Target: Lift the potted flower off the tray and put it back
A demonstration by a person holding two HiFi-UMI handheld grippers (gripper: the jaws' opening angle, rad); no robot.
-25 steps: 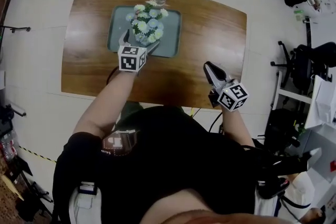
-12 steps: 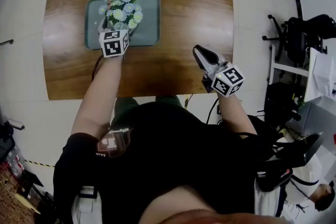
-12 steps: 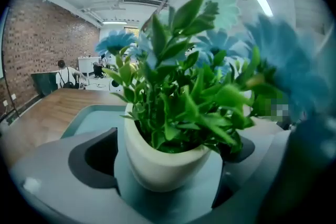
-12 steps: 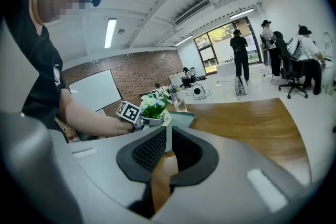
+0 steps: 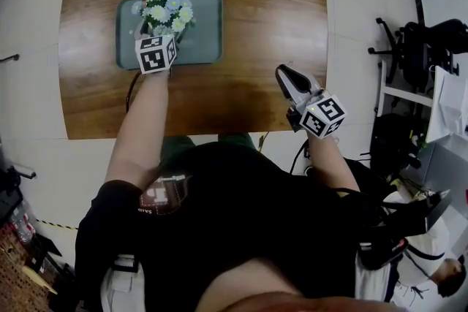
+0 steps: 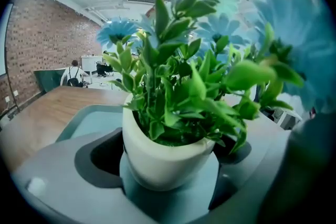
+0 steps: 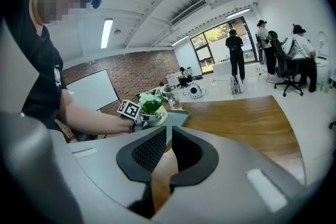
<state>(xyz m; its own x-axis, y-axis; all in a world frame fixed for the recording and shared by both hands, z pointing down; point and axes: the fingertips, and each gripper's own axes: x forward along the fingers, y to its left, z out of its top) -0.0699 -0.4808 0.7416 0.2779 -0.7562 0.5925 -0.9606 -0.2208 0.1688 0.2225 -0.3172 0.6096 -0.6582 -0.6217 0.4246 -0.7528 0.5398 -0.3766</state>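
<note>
The left gripper (image 5: 158, 36) has its fingers spread on either side of the potted flower (image 5: 165, 6) and closing on its white pot. The pot stands on the grey-green tray (image 5: 206, 40) on the tabletop (image 5: 272, 17). Well to the right, the right gripper (image 5: 286, 76) hovers, fingers drawn together, empty.

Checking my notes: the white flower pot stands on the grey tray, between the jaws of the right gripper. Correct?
Not quite: it is the left gripper, not the right. The left gripper view shows the white flower pot on the grey tray between that gripper's jaws, which are closing. The right gripper is empty, away from the tray.
</note>
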